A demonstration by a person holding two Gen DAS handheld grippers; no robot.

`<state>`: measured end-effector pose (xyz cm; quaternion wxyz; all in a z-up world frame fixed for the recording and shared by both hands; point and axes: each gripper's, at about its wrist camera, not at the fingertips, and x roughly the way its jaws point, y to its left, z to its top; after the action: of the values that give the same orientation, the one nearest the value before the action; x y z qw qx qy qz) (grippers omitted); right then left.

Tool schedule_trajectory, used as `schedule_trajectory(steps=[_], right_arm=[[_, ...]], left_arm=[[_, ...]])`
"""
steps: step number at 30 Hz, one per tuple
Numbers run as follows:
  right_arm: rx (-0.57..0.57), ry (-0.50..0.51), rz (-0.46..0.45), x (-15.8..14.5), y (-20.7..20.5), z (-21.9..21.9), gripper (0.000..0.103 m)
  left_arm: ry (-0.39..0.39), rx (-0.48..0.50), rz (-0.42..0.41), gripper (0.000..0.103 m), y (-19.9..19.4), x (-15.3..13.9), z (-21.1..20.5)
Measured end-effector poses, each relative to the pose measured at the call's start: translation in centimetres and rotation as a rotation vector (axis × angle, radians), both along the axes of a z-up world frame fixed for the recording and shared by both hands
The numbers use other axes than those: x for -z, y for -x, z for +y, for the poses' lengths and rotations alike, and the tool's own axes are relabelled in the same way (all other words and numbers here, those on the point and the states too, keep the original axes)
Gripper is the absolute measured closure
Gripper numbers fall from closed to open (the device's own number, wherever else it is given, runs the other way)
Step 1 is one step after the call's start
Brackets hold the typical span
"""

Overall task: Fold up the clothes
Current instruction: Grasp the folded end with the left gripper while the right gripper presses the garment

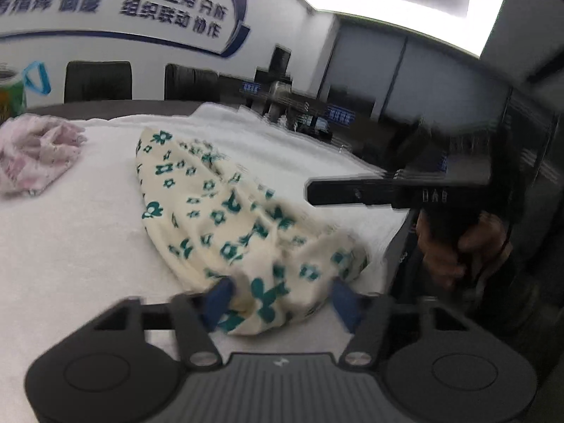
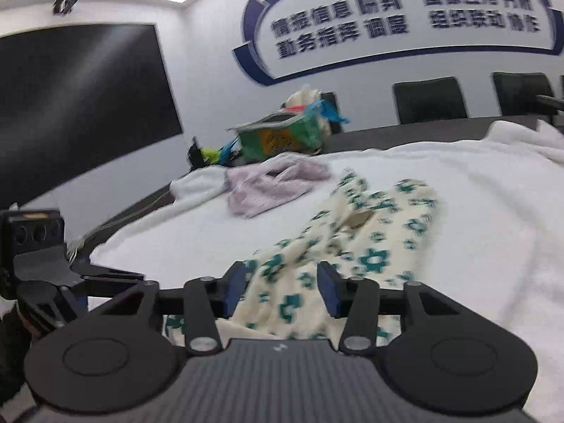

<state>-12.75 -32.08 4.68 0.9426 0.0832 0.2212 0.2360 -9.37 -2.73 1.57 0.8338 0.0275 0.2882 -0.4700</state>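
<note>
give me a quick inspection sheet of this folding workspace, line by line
surface: white towel spread over a dark table
job's things: cream garment with green flowers lying rumpled; pink garment crumpled beyond it
clutter: green box with coloured items by the table's far edge
grippers: left gripper and right gripper both open, blue pads either side of the cream fabric
cables: thin wires near the table's left edge, blurred
surroundings: black chairs, dark wall screen, blue wall lettering

floral garment [image 1: 211, 211]: soft matt cloth, cream with a green print
white cover [image 1: 70, 246]: fluffy towelling
pink garment [image 2: 275, 183]: thin crumpled cloth
left gripper [image 1: 282, 299]: matt black plastic, blue pads
</note>
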Motion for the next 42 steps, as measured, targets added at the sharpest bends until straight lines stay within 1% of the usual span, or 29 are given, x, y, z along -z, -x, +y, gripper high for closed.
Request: schedule_trajectory(steps=[1,3,4,6,9,11,12,14,16,17,18,19,21,22,23,24,25,26,27,29,31,33,35,37,38,40,42], right_arm=[[-0.014,0.010,0.004,0.2,-0.5,0.6,0.067],[-0.034,0.023,0.022,0.6,-1.7,1.6,0.073],[-0.043,0.028,0.033,0.7,-2.3,2.1,0.075],[-0.059,0.044,0.084,1.2,-3.4,2.9,0.081],[-0.064,0.097,0.162,2.9,-4.1,4.1,0.082],[-0.054,0.132,0.152,3.2,-3.9,4.6,0.082],[-0.052,0.143,0.141,3.2,-3.7,4.8,0.082],[-0.046,0.158,0.117,3.0,-3.3,5.0,0.080],[-0.029,0.139,0.088,2.1,-2.4,4.1,0.076],[-0.008,0.122,0.077,1.8,-2.0,3.3,0.068],[0.013,0.106,0.066,1.4,-1.6,2.6,0.058],[0.033,0.090,0.055,1.1,-1.2,1.8,0.057],[0.074,0.058,0.032,0.4,-0.4,0.3,0.056],[0.094,0.043,0.031,0.2,-0.2,-0.3,0.056],[0.111,0.030,0.045,0.4,-0.3,-0.8,0.056],[0.123,0.019,0.059,0.5,-0.3,-1.1,0.057],[0.124,0.014,0.069,0.8,-0.3,-1.2,0.057],[0.119,0.017,0.073,1.1,-0.2,-1.2,0.057],[0.109,0.022,0.074,1.3,0.0,-1.0,0.057],[0.092,0.025,0.080,1.8,0.1,-0.8,0.057],[0.078,0.008,0.090,2.3,0.1,-0.7,0.058],[0.074,-0.017,0.089,2.5,0.0,-0.8,0.067],[0.070,-0.035,0.086,2.6,-0.2,-0.9,0.069],[0.072,-0.027,0.075,2.2,-0.3,-0.7,0.071],[0.073,-0.023,0.069,2.1,-0.4,-0.6,0.071],[0.074,-0.015,0.057,1.7,-0.6,-0.4,0.071],[0.076,-0.008,0.046,1.4,-0.7,-0.2,0.071]], left_arm=[[-0.004,0.007,0.009,0.079,-0.2,0.1,0.2],[-0.012,0.020,0.028,0.091,-0.5,0.4,0.6],[-0.016,0.027,0.037,0.095,-0.6,0.6,0.9],[-0.024,0.041,0.055,0.097,-0.9,0.8,1.3],[-0.037,0.061,0.083,0.098,-1.4,1.3,1.9],[-0.045,0.074,0.101,0.097,-1.7,1.5,2.3],[-0.047,0.080,0.109,0.092,-1.8,1.6,2.5],[-0.033,0.087,0.112,0.077,-1.9,0.9,3.0],[0.001,0.042,0.110,0.037,-2.2,0.1,3.7],[0.025,0.001,0.117,0.029,-2.6,-0.2,4.1],[0.043,-0.053,0.141,0.022,-3.2,-0.4,4.4],[0.059,-0.105,0.172,0.022,-3.9,-0.5,4.7],[0.087,-0.177,0.271,0.022,-5.7,-0.2,4.4],[0.101,-0.202,0.312,0.024,-6.5,-0.1,4.0],[0.106,-0.221,0.334,0.024,-7.1,0.1,3.4],[0.107,-0.241,0.353,0.027,-7.7,0.3,2.8],[0.097,-0.260,0.362,0.048,-8.0,0.4,2.2],[0.098,-0.265,0.360,0.065,-8.1,0.4,1.8],[0.100,-0.269,0.357,0.091,-8.2,0.4,1.4],[0.122,-0.271,0.332,0.092,-7.7,-0.1,1.1],[0.175,-0.254,0.304,0.095,-7.1,-0.9,1.0],[0.245,-0.222,0.308,0.096,-7.1,-1.4,1.2],[0.278,-0.202,0.396,0.096,-8.6,-0.2,0.7],[0.307,-0.186,0.474,0.096,-10.0,0.9,0.4],[0.306,-0.191,0.483,0.096,-10.1,1.3,0.4],[0.306,-0.200,0.502,0.090,-10.3,2.0,0.4],[0.305,-0.210,0.522,0.089,-10.6,2.7,0.5]])
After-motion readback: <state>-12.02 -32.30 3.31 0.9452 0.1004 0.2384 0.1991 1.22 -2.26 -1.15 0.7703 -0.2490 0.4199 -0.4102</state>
